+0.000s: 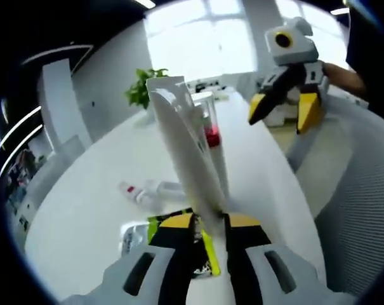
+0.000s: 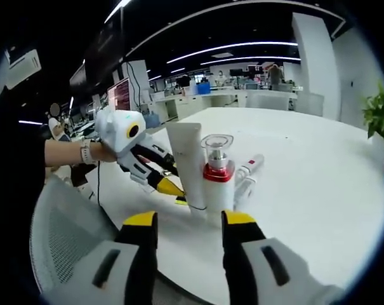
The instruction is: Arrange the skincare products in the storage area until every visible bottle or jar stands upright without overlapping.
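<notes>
A tall flat white tube [image 1: 182, 146] stands upright on the white table [image 1: 84, 210], with my left gripper [image 1: 211, 222] shut on its lower end. In the right gripper view this white tube [image 2: 188, 162] stands with the left gripper [image 2: 169, 187] coming in from the left at its base. A clear pump bottle with a red band [image 2: 217, 178] stands upright right beside it, and the same pump bottle [image 1: 211, 133] shows behind the tube. Small tubes [image 1: 141, 190] lie flat on the table, one with a red cap [image 2: 250, 165]. My right gripper [image 2: 190, 219] is open, short of the bottle. That right gripper [image 1: 284, 114] hangs above the table edge.
A green and white packet [image 1: 134, 235] lies by the left jaw. A grey mesh chair [image 2: 65, 235] stands at the table's near edge, and its back [image 1: 363, 210] shows to the right. A potted plant [image 2: 379, 114] sits at the far side. A person's hand [image 2: 84, 152] holds the left gripper.
</notes>
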A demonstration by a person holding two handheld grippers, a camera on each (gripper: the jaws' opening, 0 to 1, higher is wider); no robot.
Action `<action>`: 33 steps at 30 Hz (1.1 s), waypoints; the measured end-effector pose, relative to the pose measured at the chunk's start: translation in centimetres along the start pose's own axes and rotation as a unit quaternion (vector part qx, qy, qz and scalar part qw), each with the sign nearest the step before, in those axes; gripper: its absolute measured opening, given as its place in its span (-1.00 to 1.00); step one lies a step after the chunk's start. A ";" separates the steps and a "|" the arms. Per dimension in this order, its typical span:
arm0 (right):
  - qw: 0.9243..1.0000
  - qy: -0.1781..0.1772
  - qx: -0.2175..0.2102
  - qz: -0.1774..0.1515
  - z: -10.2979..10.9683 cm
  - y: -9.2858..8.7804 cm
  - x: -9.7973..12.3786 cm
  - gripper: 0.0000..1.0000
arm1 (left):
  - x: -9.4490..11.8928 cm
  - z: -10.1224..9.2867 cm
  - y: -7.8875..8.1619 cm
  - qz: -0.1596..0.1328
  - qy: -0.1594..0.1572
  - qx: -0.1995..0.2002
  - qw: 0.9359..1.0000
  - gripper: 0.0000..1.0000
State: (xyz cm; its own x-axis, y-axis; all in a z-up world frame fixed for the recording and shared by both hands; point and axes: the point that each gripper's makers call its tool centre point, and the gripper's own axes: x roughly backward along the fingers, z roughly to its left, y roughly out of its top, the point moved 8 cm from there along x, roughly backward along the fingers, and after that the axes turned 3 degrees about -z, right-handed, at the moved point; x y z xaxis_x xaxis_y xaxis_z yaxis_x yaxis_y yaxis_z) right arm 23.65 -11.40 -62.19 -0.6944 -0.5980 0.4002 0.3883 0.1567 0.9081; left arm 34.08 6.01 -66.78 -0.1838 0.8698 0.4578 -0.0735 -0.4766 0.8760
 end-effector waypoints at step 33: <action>1.000 -0.009 0.018 0.005 -0.9 1.2 0.1 0.10 | 9.1 -1.8 0.9 0.016 0.150 0.100 0.983 -0.06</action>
State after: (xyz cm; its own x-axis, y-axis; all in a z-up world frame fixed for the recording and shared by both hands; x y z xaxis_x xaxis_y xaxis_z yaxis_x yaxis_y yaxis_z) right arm 24.57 -11.96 -61.20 -0.7010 -0.5825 0.4115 0.3735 0.1916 0.9076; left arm 30.58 13.27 -62.09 -0.4663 0.7641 0.4457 0.1250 -0.4419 0.8883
